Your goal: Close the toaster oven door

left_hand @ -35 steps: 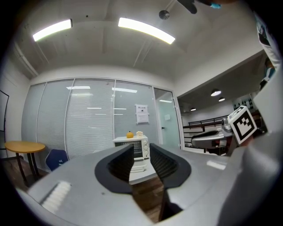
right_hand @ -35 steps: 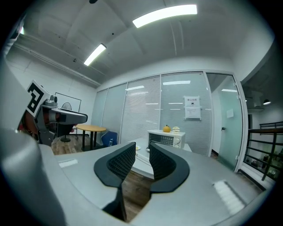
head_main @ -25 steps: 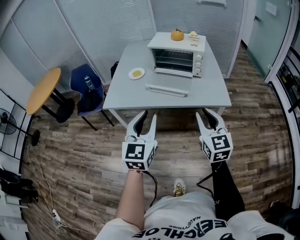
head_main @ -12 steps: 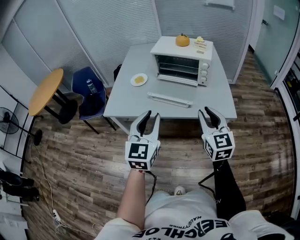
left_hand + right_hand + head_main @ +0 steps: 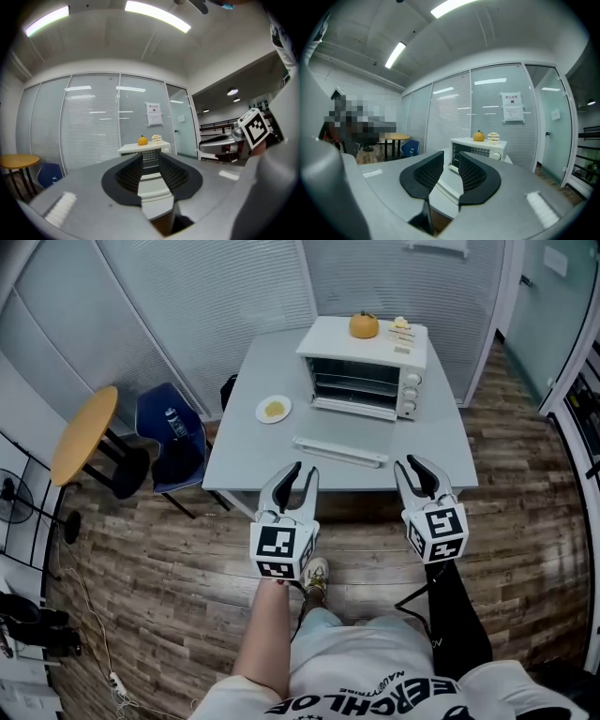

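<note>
A white toaster oven (image 5: 361, 371) stands at the far side of a grey table (image 5: 253, 451). Its door hangs open and lies flat toward me, with the white handle bar (image 5: 339, 451) at the front. The racks show inside. An orange (image 5: 363, 325) and a small stacked snack (image 5: 401, 326) sit on top. My left gripper (image 5: 293, 476) and right gripper (image 5: 419, 470) are both open and empty, held level with the table's near edge, short of the door. The oven (image 5: 149, 151) shows small between the jaws in the left gripper view, and the oven (image 5: 480, 150) is just right of the jaws in the right gripper view.
A small plate with food (image 5: 273, 410) lies on the table left of the oven. A blue chair (image 5: 173, 432) and a round wooden table (image 5: 84, 432) stand to the left. Glass walls with blinds close the far side. The floor is wood planks.
The table and oven have shifted slightly in the head view as the person steps forward; a shoe now shows below the grippers. Both grippers stay open and empty.
</note>
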Demonstrator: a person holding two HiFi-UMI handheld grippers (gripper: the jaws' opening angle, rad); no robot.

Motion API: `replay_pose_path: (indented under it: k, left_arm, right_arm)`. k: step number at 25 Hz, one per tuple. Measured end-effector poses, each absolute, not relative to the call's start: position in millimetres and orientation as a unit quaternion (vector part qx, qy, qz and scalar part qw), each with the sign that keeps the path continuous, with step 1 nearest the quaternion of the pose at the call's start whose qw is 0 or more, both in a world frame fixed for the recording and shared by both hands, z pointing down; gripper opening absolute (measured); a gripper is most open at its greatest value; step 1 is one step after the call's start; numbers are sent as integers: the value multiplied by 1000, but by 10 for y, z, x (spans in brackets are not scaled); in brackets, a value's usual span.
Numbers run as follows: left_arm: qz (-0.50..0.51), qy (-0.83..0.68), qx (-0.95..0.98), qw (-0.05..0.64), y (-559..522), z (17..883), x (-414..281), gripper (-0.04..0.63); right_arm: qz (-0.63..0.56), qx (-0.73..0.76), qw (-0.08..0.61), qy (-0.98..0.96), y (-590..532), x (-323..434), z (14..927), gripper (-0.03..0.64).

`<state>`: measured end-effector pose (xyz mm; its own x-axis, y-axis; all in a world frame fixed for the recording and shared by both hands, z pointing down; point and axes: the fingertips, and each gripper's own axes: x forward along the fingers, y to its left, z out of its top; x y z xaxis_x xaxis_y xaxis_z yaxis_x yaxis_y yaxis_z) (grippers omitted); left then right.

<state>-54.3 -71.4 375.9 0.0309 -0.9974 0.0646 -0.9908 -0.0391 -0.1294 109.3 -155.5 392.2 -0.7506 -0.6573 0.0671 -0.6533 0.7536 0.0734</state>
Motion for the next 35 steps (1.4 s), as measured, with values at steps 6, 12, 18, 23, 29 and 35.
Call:
replay_pose_path:
  k: [6, 12, 18, 23, 29, 35]
  left_arm:
    - [-66, 668, -741, 27, -1171, 3799, -857, 123]
    - [-77, 634, -769, 23, -1689, 3777, -1280, 123]
    - [-73, 600, -797, 12, -2149, 3895, -1650, 123]
    - [-66, 575, -816, -7, -2379, 4151, -1840, 79]
    - [-67, 542, -837, -34, -2545, 4542, -1844, 57]
    - [-88, 525, -844, -59, -2625, 4962, -1723, 57]
  right_arm:
    - [-25, 376, 46, -925, -1921, 773, 3912, 80]
    - [-15, 401, 54, -914, -2251, 277, 3924, 80]
    - [-5, 437, 68, -897, -2569, -81, 3991, 80]
    - [9, 468, 85, -880, -2675, -282, 4241, 79]
    - [20, 464, 138, -875, -2645, -437, 4660, 2]
    - [62, 473, 170, -862, -2637, -402, 5130, 2]
